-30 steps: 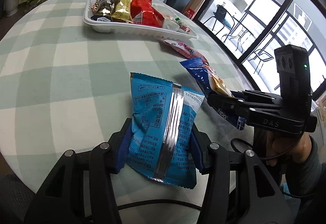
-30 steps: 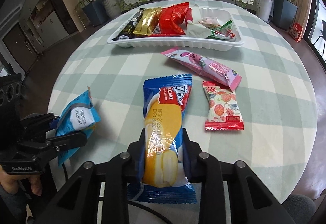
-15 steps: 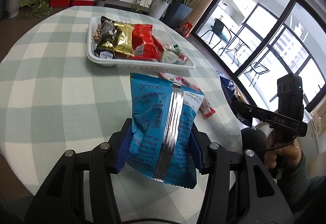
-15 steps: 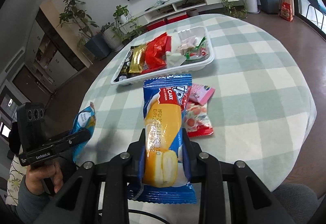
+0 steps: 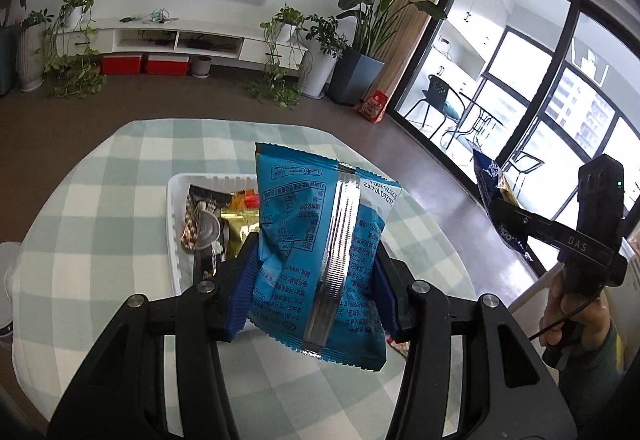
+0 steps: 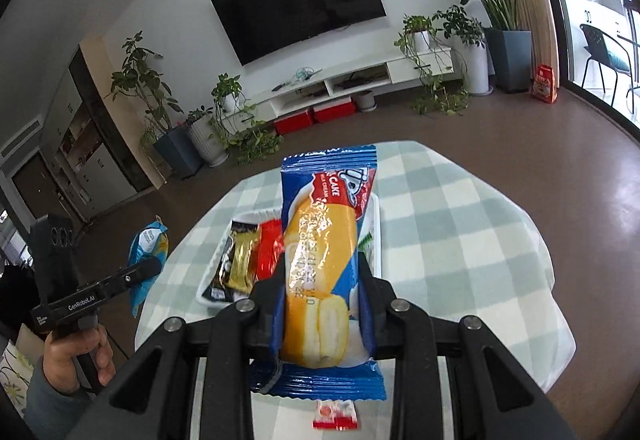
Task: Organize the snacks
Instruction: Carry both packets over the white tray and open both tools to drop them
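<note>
Left claw: the left gripper [image 5: 316,276] was clamped on a crinkled blue foil snack packet [image 5: 320,252], silver seam facing the camera.
Right claw: the right gripper [image 6: 320,292] pinched a glossy blue-and-yellow cake wrapper [image 6: 320,264].
Ahead of both: a white plastic tray [image 5: 173,224] of packets lay below, partly hidden by the held snacks, on a green-checked tablecloth [image 6: 460,240].
Beneath the right claw: a small red-and-white sachet [image 6: 335,415] lay on the cloth.

Bright window daylight, wrapper glare, heavy fisheye distortion.
</note>
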The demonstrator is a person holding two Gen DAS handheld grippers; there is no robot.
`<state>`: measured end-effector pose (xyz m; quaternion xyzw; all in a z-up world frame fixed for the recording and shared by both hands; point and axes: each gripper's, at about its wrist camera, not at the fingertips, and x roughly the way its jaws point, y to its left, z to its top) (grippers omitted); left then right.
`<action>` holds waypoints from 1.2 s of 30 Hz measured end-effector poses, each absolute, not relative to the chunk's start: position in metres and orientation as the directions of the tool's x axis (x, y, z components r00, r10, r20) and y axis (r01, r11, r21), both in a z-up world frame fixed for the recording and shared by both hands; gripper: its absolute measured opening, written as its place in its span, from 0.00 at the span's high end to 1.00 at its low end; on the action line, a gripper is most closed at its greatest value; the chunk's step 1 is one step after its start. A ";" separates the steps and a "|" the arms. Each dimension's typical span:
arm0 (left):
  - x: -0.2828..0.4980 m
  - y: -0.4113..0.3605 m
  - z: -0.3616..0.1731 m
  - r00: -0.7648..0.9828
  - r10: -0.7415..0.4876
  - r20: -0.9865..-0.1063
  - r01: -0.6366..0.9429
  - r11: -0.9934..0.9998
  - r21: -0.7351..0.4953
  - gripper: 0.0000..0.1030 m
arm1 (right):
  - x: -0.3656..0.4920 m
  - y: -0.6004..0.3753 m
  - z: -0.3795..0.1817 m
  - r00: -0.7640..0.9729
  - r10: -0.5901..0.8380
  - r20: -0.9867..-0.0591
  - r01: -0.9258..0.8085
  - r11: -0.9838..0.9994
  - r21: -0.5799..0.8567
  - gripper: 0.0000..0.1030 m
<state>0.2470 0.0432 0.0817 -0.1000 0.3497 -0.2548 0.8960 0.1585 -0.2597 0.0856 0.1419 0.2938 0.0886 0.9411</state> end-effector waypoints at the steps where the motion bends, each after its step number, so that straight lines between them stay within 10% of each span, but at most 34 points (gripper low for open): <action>1: 0.257 0.038 0.082 0.627 -0.518 -0.582 0.385 0.855 -0.347 0.53 | 0.168 -0.258 0.088 0.812 0.254 -0.526 -0.091 0.945 0.316 0.69; 36: 0.362 -0.029 -0.045 0.503 -0.439 -0.745 0.345 0.892 -0.292 0.53 | 0.325 -0.219 -0.047 0.592 0.156 -0.791 -0.044 0.986 0.162 0.69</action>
